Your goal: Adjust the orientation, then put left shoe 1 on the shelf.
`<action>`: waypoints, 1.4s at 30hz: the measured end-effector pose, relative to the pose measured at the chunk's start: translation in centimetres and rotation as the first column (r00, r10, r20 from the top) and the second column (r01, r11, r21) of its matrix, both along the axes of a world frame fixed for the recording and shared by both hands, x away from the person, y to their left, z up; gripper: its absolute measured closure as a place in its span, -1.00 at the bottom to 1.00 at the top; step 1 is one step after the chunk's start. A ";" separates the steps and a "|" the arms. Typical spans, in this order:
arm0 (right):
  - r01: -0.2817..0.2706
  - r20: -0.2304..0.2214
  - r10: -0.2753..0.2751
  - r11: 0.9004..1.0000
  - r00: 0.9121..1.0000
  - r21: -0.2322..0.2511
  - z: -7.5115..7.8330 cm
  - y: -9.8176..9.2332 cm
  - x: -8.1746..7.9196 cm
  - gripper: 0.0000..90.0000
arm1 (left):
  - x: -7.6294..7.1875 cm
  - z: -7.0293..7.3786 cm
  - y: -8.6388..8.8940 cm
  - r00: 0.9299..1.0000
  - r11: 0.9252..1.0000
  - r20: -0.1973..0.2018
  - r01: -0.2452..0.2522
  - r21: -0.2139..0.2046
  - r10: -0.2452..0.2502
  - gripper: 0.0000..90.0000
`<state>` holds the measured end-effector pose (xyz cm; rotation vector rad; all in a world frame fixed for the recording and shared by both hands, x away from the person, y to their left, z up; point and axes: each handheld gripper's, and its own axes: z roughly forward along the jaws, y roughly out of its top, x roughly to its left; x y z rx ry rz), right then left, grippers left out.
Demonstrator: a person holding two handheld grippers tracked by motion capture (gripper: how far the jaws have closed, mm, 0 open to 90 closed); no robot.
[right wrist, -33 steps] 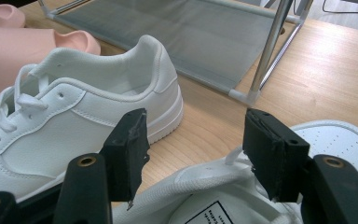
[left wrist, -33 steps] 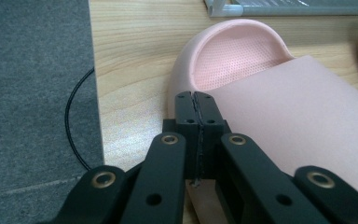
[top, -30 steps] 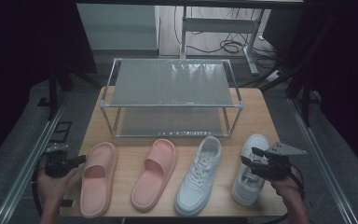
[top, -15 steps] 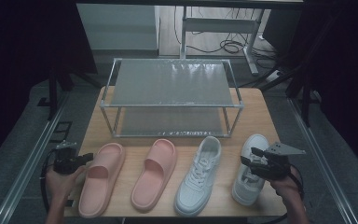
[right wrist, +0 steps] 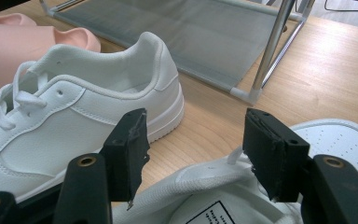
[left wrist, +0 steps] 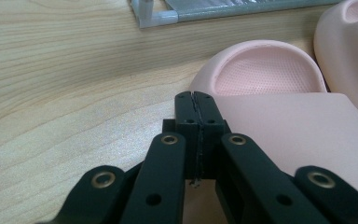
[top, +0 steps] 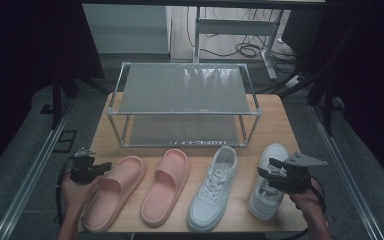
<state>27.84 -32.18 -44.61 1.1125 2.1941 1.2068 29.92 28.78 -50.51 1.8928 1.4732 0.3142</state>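
A: High view: what's happening?
B: The left gripper, jaws together, has slid in against the left pink slipper; the right gripper hovers over the right white sneaker.

A: Left gripper view?
B: Closed jaws meet the slipper's strap; open them before gripping.

A: Right gripper view?
B: Jaws apart above the sneaker's collar; lower squarely, then close.

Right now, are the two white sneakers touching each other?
Apart. In the right gripper view, bare wood shows between the left sneaker and the right sneaker.
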 end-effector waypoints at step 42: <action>-0.039 0.043 0.038 0.999 0.998 0.021 1.0 0.8 -0.8 -0.10 | -10.7 2.2 -2.8 0.992 0.999 0.116 0.043 -0.008 -0.042 -0.02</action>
